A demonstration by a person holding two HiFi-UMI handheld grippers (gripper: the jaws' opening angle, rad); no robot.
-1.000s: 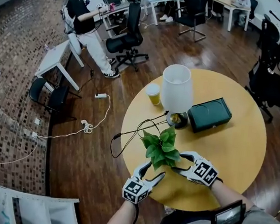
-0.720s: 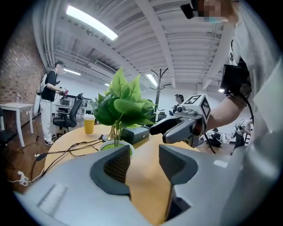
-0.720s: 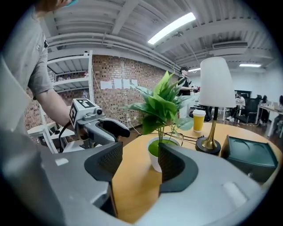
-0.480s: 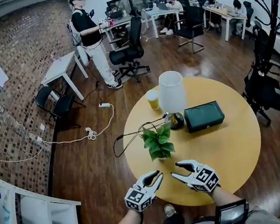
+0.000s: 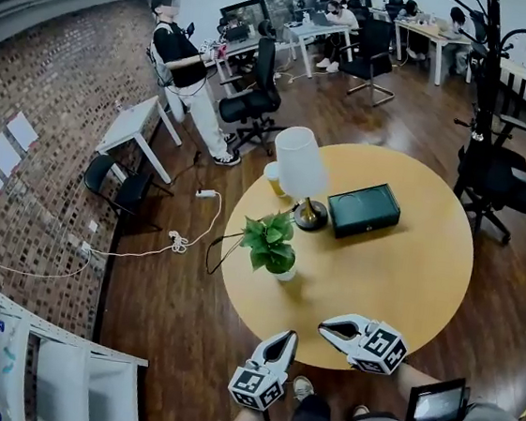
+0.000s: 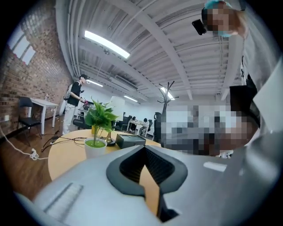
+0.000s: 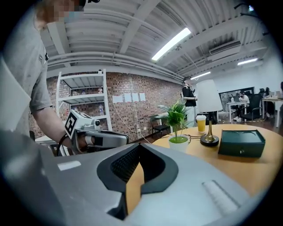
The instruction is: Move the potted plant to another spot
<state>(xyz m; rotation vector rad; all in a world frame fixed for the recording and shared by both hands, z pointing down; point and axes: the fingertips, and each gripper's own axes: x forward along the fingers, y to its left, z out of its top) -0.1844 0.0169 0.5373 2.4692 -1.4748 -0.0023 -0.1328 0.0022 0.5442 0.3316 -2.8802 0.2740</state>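
**A:** Any legible markings?

**B:** From where I stand, only the black-and-white square markers on the cubes of the left gripper (image 5: 283, 337) and the right gripper (image 5: 325, 328). They are patterns, not letters. The sheets (image 5: 22, 130) on the brick wall (image 5: 69, 88) are too small to read.

**A:** Jaw condition?

**B:** Left gripper: the jaws have just been closing and stand pressed together, with nothing between them. Right gripper: the same, pads met and empty. Neither touches anything.

**A:** Position of the potted plant?

**B:** The potted plant (image 5: 272, 246) stands upright on the round table (image 5: 406, 278). It is ahead of both grippers and well apart from them, toward the left gripper's side. Its white pot sits near the table's left edge.

**A:** Clearance?

**B:** Both grippers hang at the table's near rim, the left one just outside it, above the floor (image 5: 167, 307). Bare tabletop lies between the tips and the pot, and more of it to the right. Beyond the plant stands the lamp (image 5: 297, 162), with a green box (image 5: 364, 210) just right of its base and a yellow cup (image 5: 272, 176) behind it. A black cable (image 5: 209, 255) hangs over the left edge beside the pot.
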